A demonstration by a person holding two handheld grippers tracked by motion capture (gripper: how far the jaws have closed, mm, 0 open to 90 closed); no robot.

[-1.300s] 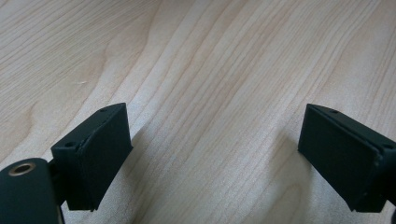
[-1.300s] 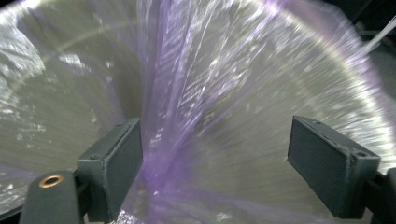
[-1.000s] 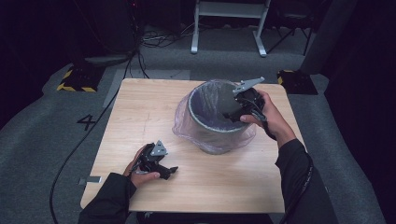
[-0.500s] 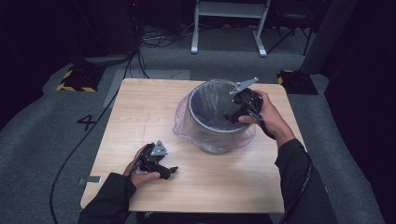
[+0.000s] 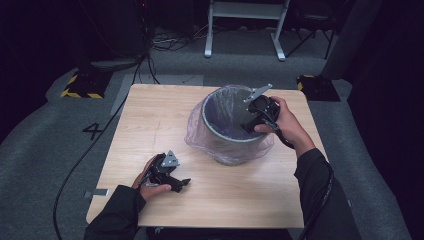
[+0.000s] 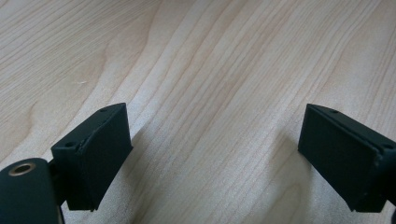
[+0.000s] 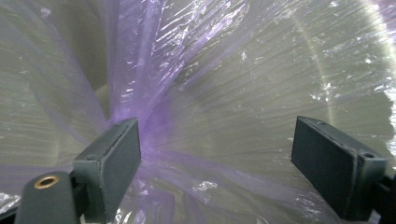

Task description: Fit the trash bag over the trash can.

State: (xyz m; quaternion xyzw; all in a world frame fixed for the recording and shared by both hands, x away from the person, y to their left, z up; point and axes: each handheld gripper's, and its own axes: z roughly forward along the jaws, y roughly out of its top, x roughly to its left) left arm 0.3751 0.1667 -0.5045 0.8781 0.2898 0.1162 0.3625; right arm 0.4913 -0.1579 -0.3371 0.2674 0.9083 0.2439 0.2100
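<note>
A grey bin [image 5: 231, 136] lined with a pale purple plastic bag [image 5: 197, 131] stands on the right half of the wooden table [image 5: 150, 120]. My right gripper [image 5: 250, 122] reaches over the bin's right rim and points down inside. Its jaws stand wide apart over the crinkled bag lining [image 7: 224, 93], with nothing between them. My left gripper [image 5: 184, 184] rests low near the table's front left, held by a hand. It is open too, facing bare wood [image 6: 210, 93].
The bag's loose skirt spreads on the table around the bin's base. A cable [image 5: 85, 155] trails off the table's left side to the floor. Yellow-black striped blocks [image 5: 80, 85] and a white frame [image 5: 245, 25] stand on the floor beyond.
My right gripper has shifted slightly toward the bin's centre and tipped further in. The left gripper has stayed where it was.
</note>
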